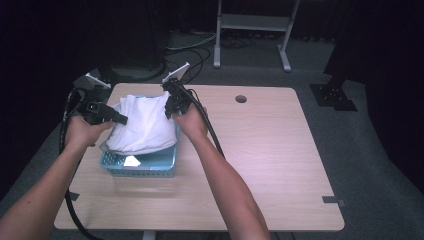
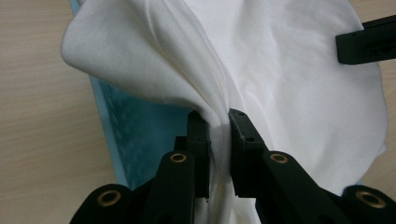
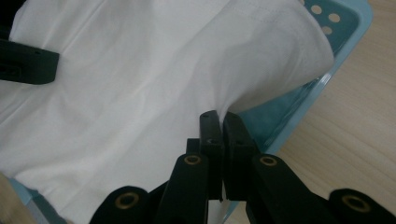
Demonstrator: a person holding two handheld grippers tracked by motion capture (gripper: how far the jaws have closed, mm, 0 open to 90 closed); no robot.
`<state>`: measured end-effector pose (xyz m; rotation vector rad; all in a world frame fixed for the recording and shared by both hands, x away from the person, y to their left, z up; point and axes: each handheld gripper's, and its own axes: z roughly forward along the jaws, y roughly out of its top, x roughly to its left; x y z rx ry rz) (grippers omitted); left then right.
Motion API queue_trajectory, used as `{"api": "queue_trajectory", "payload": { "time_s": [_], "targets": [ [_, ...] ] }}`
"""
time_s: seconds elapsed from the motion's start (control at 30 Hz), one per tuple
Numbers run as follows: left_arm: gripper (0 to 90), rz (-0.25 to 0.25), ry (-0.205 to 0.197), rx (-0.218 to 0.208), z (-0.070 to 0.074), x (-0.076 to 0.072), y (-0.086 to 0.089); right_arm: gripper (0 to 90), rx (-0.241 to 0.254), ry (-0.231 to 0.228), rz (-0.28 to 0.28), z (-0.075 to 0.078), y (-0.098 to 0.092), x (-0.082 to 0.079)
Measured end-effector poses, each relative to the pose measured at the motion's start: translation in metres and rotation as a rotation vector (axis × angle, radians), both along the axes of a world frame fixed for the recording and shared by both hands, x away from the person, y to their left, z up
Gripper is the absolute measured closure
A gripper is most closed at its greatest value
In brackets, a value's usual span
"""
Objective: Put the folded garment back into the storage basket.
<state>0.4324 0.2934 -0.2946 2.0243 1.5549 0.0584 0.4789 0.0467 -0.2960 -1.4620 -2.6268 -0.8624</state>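
1. In the high view, a light wooden table [image 1: 260, 165] fills the middle of the frame, with dark floor around it and a pale metal stand [image 1: 255, 25] at the top centre.
2. A light blue plastic basket [image 1: 145, 165] with holes in its walls sits on the left part of the table, near the front edge.
3. A white cloth [image 1: 142, 125] is bunched above the basket, covering most of it and hanging over its left and far sides.
4. Two forearms come in from the bottom of the frame; each hand holds a black gripper.
5. The left gripper [image 1: 121, 120] is at the cloth's left edge. In the left gripper view, its jaws are closed onto a gathered fold of the cloth [image 2: 280, 84], which rises from between them, with the basket [image 2: 135, 135] beneath at lower left.
6. The right gripper [image 1: 167, 114] is at the cloth's upper right edge. In the right gripper view, its jaws are pressed nearly together on the cloth's [image 3: 140, 93] edge, over the basket's [image 3: 345, 46] right rim.
7. A round hole [image 1: 241, 99] is in the table near its far edge.
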Motion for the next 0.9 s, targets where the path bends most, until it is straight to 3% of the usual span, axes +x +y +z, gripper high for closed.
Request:
{"api": "queue_trajectory", "payload": {
  "time_s": [0.47, 0.9],
  "targets": [
    [80.5, 0.006, 0.006, 0.004, -0.016, 0.004, 0.001, 88.6, -0.006, 0.021, -0.002, -0.015, 0.003, 0.005],
    [80.5, 0.000, 0.002, 0.024, -0.020, 0.006, -0.002, 88.6, 0.001, 0.029, -0.008, -0.023, 0.002, 0.006]
  ]
}}
